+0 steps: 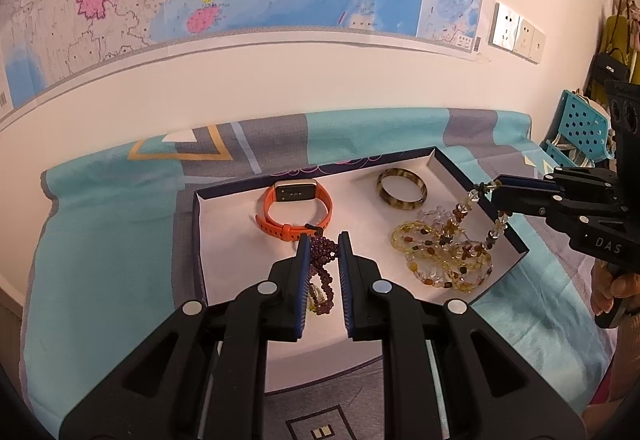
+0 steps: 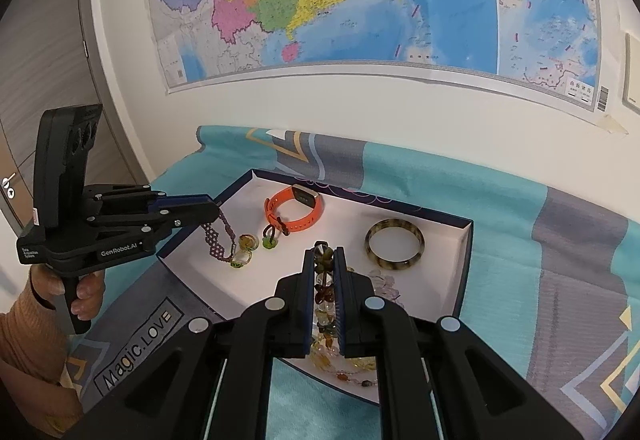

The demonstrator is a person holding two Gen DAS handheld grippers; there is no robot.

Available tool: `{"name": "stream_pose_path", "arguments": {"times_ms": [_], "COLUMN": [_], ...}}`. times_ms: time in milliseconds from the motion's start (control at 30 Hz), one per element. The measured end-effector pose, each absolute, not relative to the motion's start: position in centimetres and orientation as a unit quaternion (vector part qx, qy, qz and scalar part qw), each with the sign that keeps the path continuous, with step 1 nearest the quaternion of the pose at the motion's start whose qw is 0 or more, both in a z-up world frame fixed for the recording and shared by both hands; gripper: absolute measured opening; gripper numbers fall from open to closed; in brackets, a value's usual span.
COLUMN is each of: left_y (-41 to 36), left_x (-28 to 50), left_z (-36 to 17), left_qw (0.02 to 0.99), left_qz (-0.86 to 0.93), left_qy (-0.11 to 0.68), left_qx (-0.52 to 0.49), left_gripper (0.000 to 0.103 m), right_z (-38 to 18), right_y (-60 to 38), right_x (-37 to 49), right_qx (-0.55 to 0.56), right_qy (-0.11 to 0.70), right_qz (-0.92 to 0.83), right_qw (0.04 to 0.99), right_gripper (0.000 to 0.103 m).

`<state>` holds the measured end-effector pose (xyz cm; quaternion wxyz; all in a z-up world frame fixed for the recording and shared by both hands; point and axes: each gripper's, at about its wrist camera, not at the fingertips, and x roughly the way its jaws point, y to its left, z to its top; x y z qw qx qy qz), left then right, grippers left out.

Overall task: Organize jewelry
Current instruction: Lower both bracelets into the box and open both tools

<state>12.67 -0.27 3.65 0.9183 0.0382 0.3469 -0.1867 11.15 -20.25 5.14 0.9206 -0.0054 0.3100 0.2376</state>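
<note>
Left gripper [image 1: 324, 240], lower centre, clamps the purple beaded bracelet [image 1: 320, 260]. Right gripper [image 2: 325, 254] clamps the amber bead necklace [image 2: 324, 292]. Both strands trail into the white tray [image 1: 224, 240].

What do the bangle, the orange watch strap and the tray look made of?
Bangle: glossy mottled brown and cream, semi-translucent; probably resin or horn, can't tell which.
Orange watch strap: matte, bends in a loop; likely silicone or rubber.
Tray: thin, flat walls, white inside, dark printed outside; looks like cardboard.
</note>
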Motion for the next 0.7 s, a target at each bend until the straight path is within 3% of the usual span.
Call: {"name": "stream_pose_path", "arguments": {"times_ms": [700], "left_y": [-0.6], "left_x": [13.6], "left_z": [1.8], "left_qw": [0.909], "left_qz": [-0.192], "left_qy": [0.368], "left_qx": [0.031], "left_gripper": [0.014], "right_z": [4.1], "right_y": [-19.8], "right_x": [12.0], "right_qx": [0.005], "right_qy": [0.321], "right_qz": [0.252], "right_qw": [0.913], "right_gripper": [0.007]}}
